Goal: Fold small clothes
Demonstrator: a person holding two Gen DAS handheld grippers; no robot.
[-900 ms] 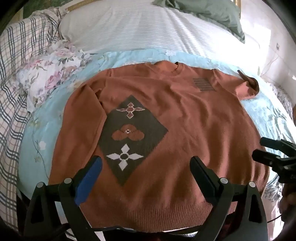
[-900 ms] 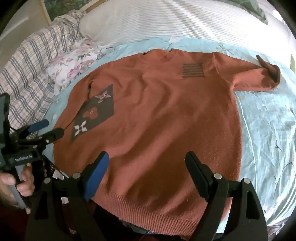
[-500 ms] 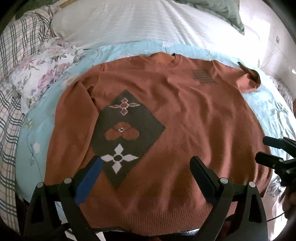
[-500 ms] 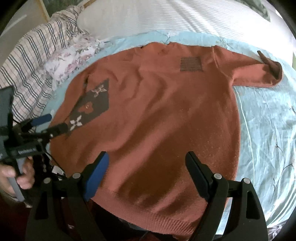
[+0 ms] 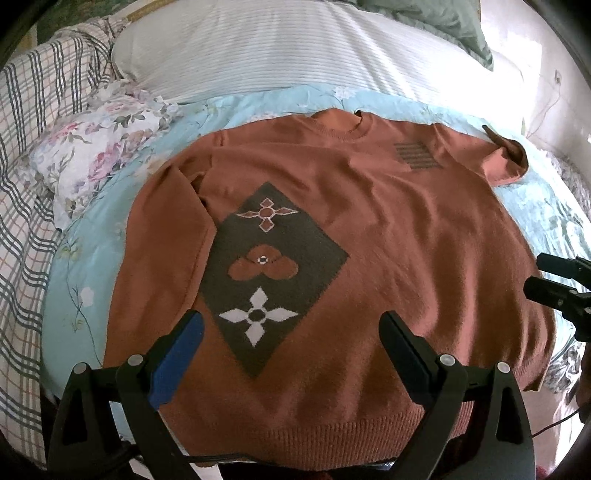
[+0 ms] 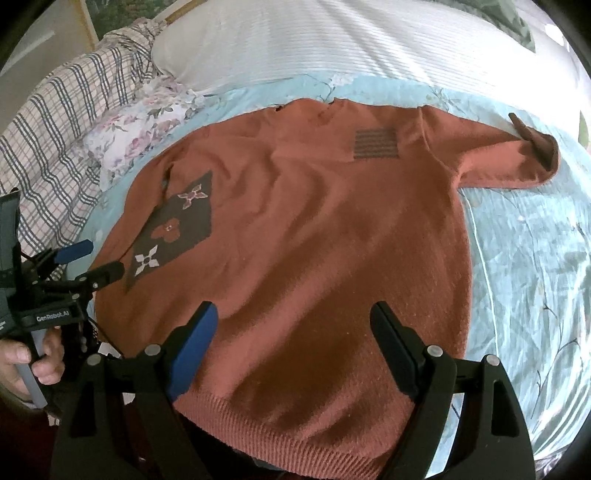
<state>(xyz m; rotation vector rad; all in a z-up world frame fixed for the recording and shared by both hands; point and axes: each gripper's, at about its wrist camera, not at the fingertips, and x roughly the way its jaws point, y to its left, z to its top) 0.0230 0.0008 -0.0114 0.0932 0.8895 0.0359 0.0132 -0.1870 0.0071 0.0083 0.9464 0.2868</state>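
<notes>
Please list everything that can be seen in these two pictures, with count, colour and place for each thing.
sweater: one, rust orange, spread flat on the sheet, front up, hem toward the cameras
diamond patch: one, dark brown with three flower motifs, on the sweater's front
striped patch: one, grey-brown lines, on the chest near the far sleeve
sheet: one, light blue with flowers, under the sweater
floral cloth: one, white with pink flowers, beside the sweater
plaid blanket: one, white with dark checks, at the bed's edge
striped pillow: one, white, behind the sweater
green cloth: one, grey-green, on the pillow
left gripper: one, black with a blue pad, open above the hem
right gripper: one, black with a blue pad, open above the hem
hand: one, holding the left gripper's handle
</notes>
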